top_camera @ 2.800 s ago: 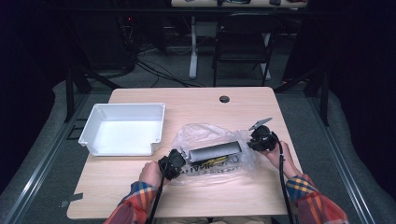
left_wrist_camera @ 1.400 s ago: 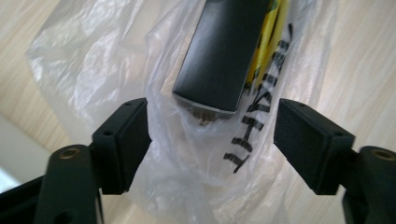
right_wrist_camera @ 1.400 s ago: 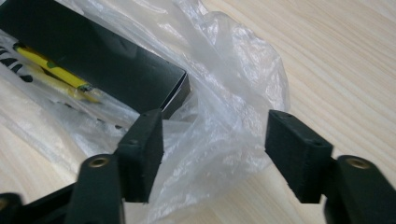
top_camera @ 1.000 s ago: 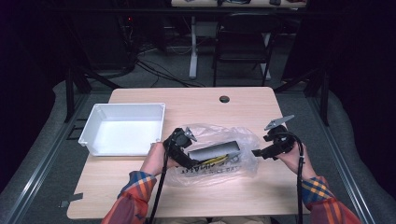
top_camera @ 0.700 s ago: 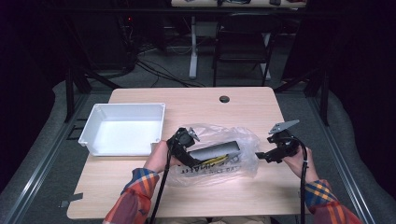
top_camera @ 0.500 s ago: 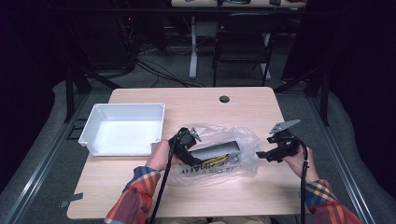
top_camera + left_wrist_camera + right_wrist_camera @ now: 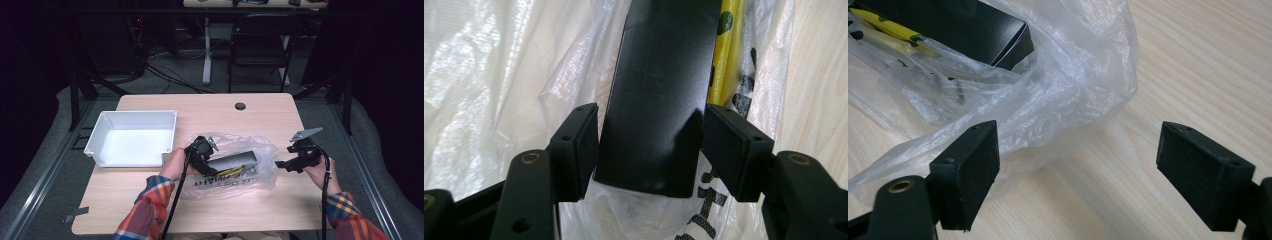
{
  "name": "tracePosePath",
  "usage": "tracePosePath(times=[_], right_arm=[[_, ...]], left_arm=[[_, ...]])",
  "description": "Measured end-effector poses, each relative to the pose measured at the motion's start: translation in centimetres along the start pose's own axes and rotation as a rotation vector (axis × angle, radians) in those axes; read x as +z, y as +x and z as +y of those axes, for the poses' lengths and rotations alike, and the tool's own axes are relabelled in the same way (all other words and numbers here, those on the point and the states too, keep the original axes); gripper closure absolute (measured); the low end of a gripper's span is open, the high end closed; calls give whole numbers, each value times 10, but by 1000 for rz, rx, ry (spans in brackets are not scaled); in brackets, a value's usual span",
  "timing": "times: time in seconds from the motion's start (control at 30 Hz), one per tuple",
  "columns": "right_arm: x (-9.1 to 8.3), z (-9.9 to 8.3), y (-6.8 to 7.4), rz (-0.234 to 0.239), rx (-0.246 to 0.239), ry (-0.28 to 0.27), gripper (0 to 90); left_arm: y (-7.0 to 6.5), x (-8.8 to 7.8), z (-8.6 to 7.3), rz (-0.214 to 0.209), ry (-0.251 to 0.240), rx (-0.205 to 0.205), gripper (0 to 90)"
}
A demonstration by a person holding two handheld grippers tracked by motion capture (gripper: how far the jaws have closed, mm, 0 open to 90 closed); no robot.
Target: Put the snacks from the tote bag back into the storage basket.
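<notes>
A clear plastic bag [image 7: 250, 180] with black print lies at the table's near middle. Inside it are a long black box [image 7: 232, 161] and a yellow item [image 7: 231, 171]. My left gripper [image 7: 209, 165] reaches into the bag's left end. Its jaws have just been closing, and in the left gripper view its pads [image 7: 576, 150] sit against both long sides of the black box [image 7: 654, 100], beside the yellow item [image 7: 724, 50]. My right gripper [image 7: 280, 164] hovers open just off the bag's right end. In the right gripper view the bag [image 7: 1063, 85] lies ahead of the right gripper [image 7: 1078, 150], nothing between its pads.
A white tray [image 7: 130, 114] stands on the left of the wooden table [image 7: 300, 210]. A small round hole [image 7: 240, 106] is near the far edge. A dark chair [image 7: 257, 50] stands beyond the table.
My left gripper has slid right along the bag onto the box's end and its jaws have narrowed around it. The right gripper drew right, off the bag, then held still.
</notes>
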State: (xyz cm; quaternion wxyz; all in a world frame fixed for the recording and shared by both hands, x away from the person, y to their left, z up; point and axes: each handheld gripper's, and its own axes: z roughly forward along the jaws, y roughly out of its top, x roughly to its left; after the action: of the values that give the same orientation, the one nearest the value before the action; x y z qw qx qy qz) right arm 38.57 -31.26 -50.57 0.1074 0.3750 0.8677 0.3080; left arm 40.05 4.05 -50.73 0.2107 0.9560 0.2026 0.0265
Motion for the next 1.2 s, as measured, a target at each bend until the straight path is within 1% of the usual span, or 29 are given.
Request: tracePosePath(times=[0.03,0.1,0.2,0.27,0.3,0.33,0.37,0.4,0.43,0.5,0.57,0.67,0.83,0.93,0.97,1.07,1.13,1.2], right_arm=[[0,0,1,-1,-1,-3,169],[0,0,1,1,-3,-1,168],[0,-2,-1,9,0,2,166],[1,-3,-1,3,6,2,165],[2,-3,-1,2,8,0,165],[2,-2,-2,9,3,10,164],[2,-2,-1,4,3,12,164],[3,-2,-1,8,4,12,164],[4,-2,-1,7,4,16,163],[6,-3,-1,4,3,22,162],[7,-4,-2,3,7,24,162],[7,-4,-2,2,11,24,162],[8,-4,-2,1,10,28,162],[8,-3,-2,12,6,31,162],[8,-3,-2,12,6,31,162],[8,-3,-2,12,6,34,162],[8,-3,-2,5,4,36,162],[8,-3,-1,3,7,33,162]], left_arm=[[0,1,1,1,4,6,395],[1,2,2,11,8,-6,389],[-1,4,3,12,19,-5,379],[-1,5,4,13,21,3,378],[0,6,4,9,23,3,377],[0,6,4,9,23,2,377],[-1,7,4,11,23,2,376],[-1,7,4,13,27,0,375],[-3,9,5,24,45,9,376],[-5,12,6,42,63,17,377],[-6,16,7,51,77,27,379],[-7,18,8,41,78,28,385],[-8,23,9,46,94,37,386],[-9,27,11,54,120,46,385],[-8,28,12,56,127,59,385],[-9,30,13,51,134,61,393],[-10,32,13,60,126,60,395],[-10,33,14,59,150,67,393]])
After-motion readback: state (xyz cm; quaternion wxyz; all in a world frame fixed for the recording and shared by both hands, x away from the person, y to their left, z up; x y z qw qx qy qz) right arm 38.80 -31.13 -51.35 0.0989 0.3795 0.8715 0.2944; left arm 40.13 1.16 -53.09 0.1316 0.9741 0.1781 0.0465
